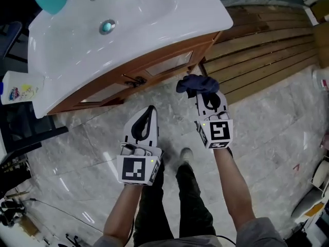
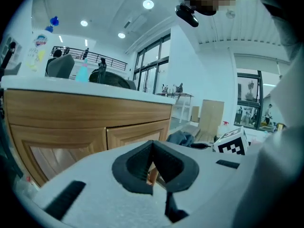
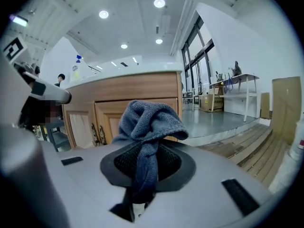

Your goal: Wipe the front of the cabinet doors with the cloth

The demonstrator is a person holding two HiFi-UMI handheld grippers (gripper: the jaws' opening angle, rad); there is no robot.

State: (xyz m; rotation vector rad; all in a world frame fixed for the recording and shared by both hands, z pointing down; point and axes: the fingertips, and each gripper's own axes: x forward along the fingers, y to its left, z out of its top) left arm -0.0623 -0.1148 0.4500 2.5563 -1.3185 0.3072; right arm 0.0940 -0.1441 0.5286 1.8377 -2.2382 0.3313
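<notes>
The cloth [image 3: 149, 122] is held by the right tool [image 3: 147, 165], whose jaws are clamped on a narrow twisted strand of it. The rest is bunched in a loose knot just past the tips. The cabinet doors [image 1: 169, 63] lie ahead of this tool and a little to its left, near but not touched, so no wiping contact is made yet. The left tool [image 2: 153, 167] is seen with its jaws brought together on nothing, and it is held lower and further back from the doors than the right one.

Several risks can be judged from here. Only a thin part of the cloth is gripped, so it may be dragged out of the jaws once it is pressed against the wood and pulled sideways. Because the cloth is bunched rather than spread, only a small patch of door would be covered per stroke and strips may be missed. If the knot is pushed aside, the hard jaw tips could be rubbed on the finish. The dark handles [image 1: 134, 80], ahead and to the left of the right tool where the two doors meet, may catch loose folds. The idle left tool could be knocked against the doors if it is carried forward carelessly.
</notes>
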